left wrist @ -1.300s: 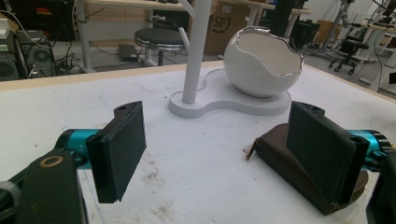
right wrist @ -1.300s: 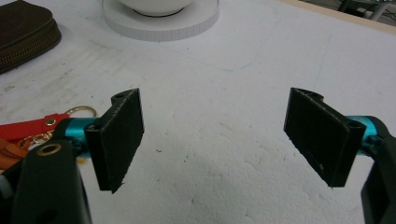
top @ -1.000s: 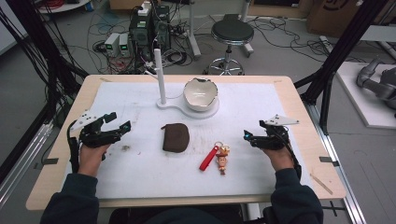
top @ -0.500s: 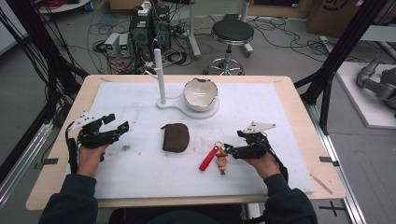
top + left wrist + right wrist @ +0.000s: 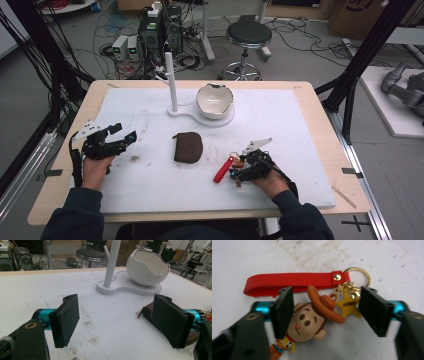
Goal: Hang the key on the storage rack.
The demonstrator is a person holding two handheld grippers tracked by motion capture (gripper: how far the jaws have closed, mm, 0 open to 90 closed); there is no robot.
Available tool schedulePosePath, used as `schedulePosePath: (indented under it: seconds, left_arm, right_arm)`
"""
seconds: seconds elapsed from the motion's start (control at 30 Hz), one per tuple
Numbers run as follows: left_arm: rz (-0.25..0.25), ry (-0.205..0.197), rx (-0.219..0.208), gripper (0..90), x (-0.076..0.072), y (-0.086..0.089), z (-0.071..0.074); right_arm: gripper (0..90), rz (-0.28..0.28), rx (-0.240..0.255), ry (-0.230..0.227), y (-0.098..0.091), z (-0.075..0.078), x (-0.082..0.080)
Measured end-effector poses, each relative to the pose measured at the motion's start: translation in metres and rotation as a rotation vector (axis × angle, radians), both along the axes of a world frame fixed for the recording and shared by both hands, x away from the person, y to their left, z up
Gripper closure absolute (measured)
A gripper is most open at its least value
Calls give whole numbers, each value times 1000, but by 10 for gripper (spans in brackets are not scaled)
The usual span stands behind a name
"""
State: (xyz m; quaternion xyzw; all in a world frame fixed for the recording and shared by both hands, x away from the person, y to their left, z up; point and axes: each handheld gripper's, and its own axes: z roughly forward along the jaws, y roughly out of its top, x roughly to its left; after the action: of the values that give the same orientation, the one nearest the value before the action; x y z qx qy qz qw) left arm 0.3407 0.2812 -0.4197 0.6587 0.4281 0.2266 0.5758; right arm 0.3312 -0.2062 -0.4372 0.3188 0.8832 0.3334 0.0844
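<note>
Object: cowboy keychain with red strap, lying on the table beside the brown pouch.
Handling: judged light and rubbery, the ring loose; best gripped at the head.
Right tongs: just been closing, straddling the head, not yet clamped.
Left tongs: released, nothing held.

One keychain, one brown pouch, one white bowl, one stand and two claws.

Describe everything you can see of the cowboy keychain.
The cowboy keychain lies flat on the white table cover: a glossy, rubbery-looking figure with a brown hat, a yellow star charm, a gold ring and a red strap. The right claw straddles the head; its jaws have just been closing, one pad touching the head, the other apart.
</note>
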Motion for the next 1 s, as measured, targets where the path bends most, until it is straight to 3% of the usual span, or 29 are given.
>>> schedulePosePath:
  seconds: [0.1,0.13,0.17,0.2,0.27,0.3,0.33,0.47,0.5,0.57,0.6,0.63,0.67,0.73,0.83,0.9,0.97,1.0]
  left_arm:
    - [1,0,-3,227,0,0,0]
    - [4,-1,-1,228,0,0,0]
    - [5,1,-1,228,1,0,0]
    - [6,0,-2,228,1,0,-1]
    - [4,5,0,228,1,1,-1]
    - [5,6,0,228,1,0,-1]
    - [4,6,1,228,1,0,-1]
    - [5,7,2,228,1,0,-1]
    - [6,7,2,228,1,1,-1]
    - [5,7,4,228,1,1,-1]
    - [6,7,4,228,1,1,-1]
    - [6,7,3,228,1,1,-1]
    - [7,8,3,228,1,0,-1]
    - [8,8,6,228,1,0,-1]
    - [8,9,5,228,1,1,-1]
    - [8,10,7,228,1,1,-2]
    - [7,12,4,228,2,1,-2]
    - [6,12,6,228,2,0,-2]
  right_arm:
    - [382,-16,-22,-36,-4,2,3]
    - [386,-27,-34,-58,-5,3,4]
    - [396,-57,-74,-113,-7,5,4]
    - [396,-57,-74,-113,-7,5,4]
    - [403,-93,-94,-160,-11,6,6]
    - [395,-118,-94,-158,-14,7,7]
    - [328,-161,-84,-144,-19,6,8]
    - [248,-202,-88,-110,-24,7,5]
    - [248,-202,-88,-110,-24,7,5]
    - [259,-158,-64,-28,-22,6,4]
    - [259,-158,-64,-28,-22,6,4]
    - [297,-119,-70,2,-19,3,2]
    - [294,-127,-103,-1,-18,2,3]
    - [289,-128,-113,-3,-18,2,4]
    - [270,-164,-174,-16,-22,7,5]
    - [274,-250,-226,-13,-35,11,6]
    - [302,-275,-236,-16,-39,12,7]
    - [420,-278,-194,-20,-47,11,8]
